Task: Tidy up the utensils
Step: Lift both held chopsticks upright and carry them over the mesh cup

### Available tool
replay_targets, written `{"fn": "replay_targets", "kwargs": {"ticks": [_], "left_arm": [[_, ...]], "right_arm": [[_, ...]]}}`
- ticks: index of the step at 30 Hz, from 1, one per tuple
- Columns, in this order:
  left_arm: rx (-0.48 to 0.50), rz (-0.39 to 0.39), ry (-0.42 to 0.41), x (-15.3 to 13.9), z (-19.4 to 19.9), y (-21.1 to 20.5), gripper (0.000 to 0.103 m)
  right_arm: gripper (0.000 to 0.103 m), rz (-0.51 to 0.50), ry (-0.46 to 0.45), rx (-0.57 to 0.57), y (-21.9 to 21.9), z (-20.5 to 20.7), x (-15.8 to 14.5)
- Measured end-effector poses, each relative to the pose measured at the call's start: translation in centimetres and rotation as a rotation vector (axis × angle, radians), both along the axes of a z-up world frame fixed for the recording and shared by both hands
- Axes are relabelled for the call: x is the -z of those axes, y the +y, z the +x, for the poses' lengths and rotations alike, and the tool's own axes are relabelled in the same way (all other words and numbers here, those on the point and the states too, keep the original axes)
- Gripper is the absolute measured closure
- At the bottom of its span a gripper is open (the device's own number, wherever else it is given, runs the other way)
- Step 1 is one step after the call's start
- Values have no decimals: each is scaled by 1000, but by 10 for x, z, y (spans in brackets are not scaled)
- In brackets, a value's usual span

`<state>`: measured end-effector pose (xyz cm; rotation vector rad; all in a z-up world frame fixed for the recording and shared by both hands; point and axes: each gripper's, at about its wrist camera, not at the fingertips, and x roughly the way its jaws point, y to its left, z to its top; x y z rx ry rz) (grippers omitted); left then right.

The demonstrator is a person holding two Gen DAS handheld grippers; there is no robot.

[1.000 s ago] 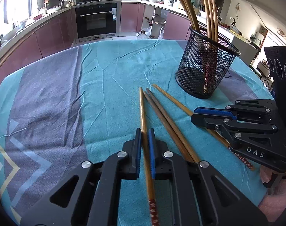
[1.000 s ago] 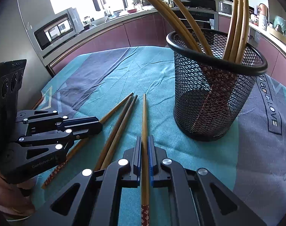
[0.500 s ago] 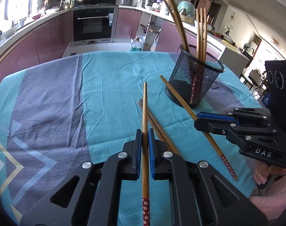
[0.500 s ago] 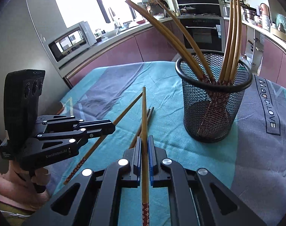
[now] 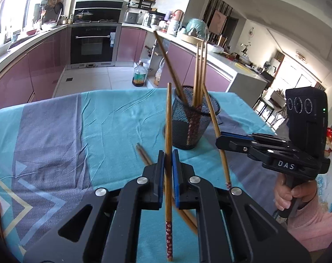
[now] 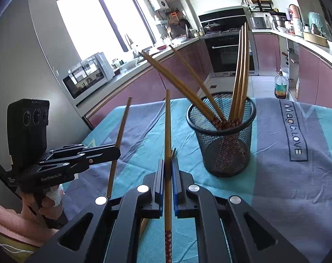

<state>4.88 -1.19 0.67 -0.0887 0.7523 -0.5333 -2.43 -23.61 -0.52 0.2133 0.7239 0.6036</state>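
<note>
Left wrist view: both grippers' fingers (image 5: 166, 164) pinch chopsticks (image 5: 168, 131); mesh holder (image 5: 192, 122) ahead, perhaps two more lying beneath.

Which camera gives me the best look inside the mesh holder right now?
The right wrist view: the mesh holder sits unobstructed, rim open to the camera, chopsticks visible inside. In the left wrist view, the holder is smaller, and both held chopsticks cross it.

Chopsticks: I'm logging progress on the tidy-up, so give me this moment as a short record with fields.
left tongs: shut on one chopstick, lifted off the cloth
right tongs: shut on another chopstick, also lifted
mesh cup: upright, holds several chopsticks
left on tablecloth: two chopsticks lying side by side
</note>
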Motion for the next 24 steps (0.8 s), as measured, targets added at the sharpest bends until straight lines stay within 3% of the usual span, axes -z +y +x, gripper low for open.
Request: {"fn": "replay_targets", "kwargs": {"ticks": [13,24], "left_arm": [[67,-94,-81,-45,-20,-4,96],[69,-133,-139,-77,-6,-13,96]], "right_arm": [[98,51,-103,46,-27,-3,-28],[98,43,-189,72,-42,1,-56]]}}
